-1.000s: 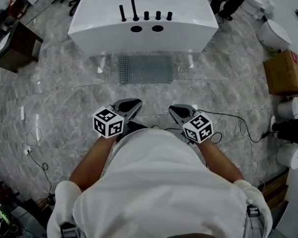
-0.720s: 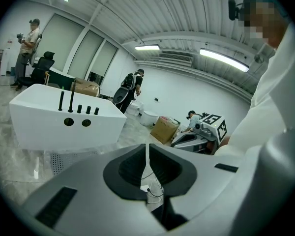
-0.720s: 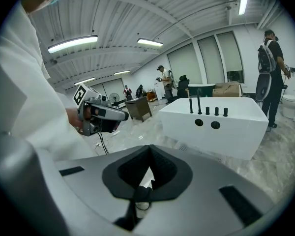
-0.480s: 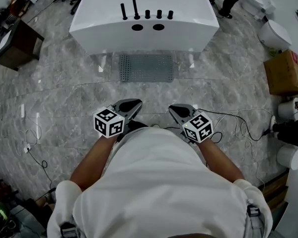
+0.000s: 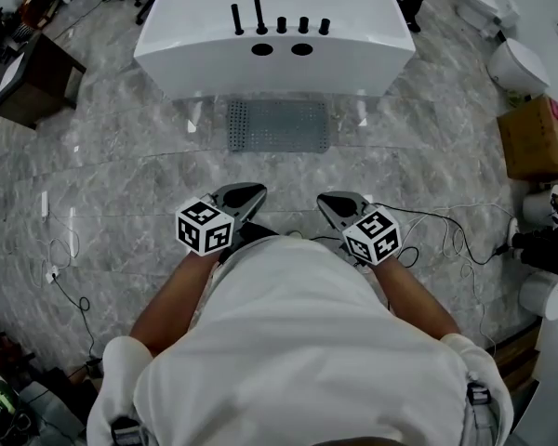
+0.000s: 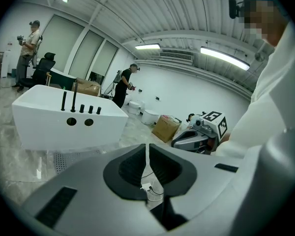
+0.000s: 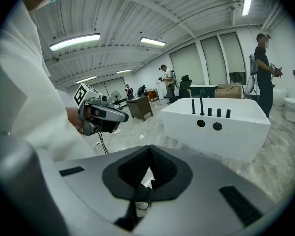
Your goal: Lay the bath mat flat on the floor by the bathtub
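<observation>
The grey perforated bath mat (image 5: 279, 125) lies flat on the marble floor, right against the front of the white bathtub (image 5: 274, 35). Both grippers hang close to my body, well short of the mat. My left gripper (image 5: 257, 191) has its jaws pressed together with nothing between them. So does my right gripper (image 5: 322, 200). The left gripper view shows its own closed tips (image 6: 146, 150), a corner of the mat (image 6: 63, 160) and the bathtub (image 6: 69, 122). In the right gripper view the closed tips (image 7: 148, 151) point toward the bathtub (image 7: 216, 124).
Cables (image 5: 442, 233) trail over the floor at my right, more cable (image 5: 60, 277) at my left. A cardboard box (image 5: 537, 137) and a white toilet (image 5: 516, 63) stand at the right. At the far left is a dark wooden cabinet (image 5: 28, 82). People (image 6: 28, 53) stand beyond the tub.
The head view has drifted slightly, so tub and mat sit a little further right. A person at the top right has walked mostly out of the picture. Both grippers stay as they were.
</observation>
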